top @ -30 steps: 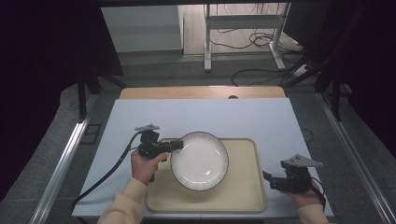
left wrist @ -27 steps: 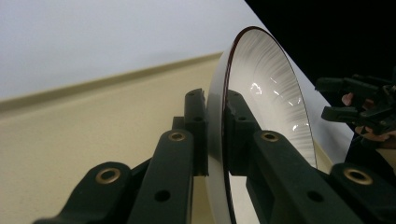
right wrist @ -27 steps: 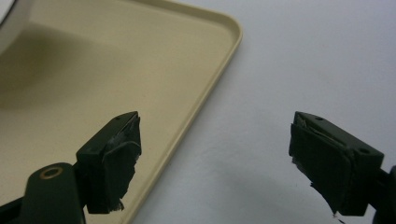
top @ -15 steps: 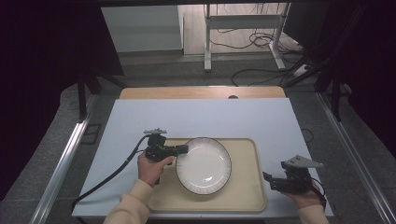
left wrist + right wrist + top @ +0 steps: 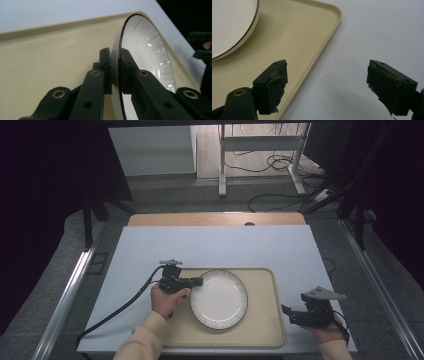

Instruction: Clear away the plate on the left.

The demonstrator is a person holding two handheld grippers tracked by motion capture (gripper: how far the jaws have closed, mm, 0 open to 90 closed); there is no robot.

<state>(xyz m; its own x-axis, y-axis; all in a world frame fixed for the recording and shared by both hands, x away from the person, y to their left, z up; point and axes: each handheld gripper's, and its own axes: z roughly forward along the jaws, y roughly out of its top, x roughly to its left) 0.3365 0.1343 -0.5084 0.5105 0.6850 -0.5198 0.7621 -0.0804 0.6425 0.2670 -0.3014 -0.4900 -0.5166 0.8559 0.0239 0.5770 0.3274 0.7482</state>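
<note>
The left gripper (image 5: pixel 196 282) pinches the round white plate's (image 5: pixel 219 298) left rim over the tray (image 5: pixel 265 320), face up; the right gripper (image 5: pixel 289 313) is spread.

plate (image 5: pixel 218 298) sits left of centre on the tray (image 5: pixel 265 320), lower middle of frame, tray on the table (image 5: pixel 215 247).

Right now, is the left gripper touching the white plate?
Touching. The left gripper view shows the left gripper with both jaws clamped on the white plate's rim.
</note>
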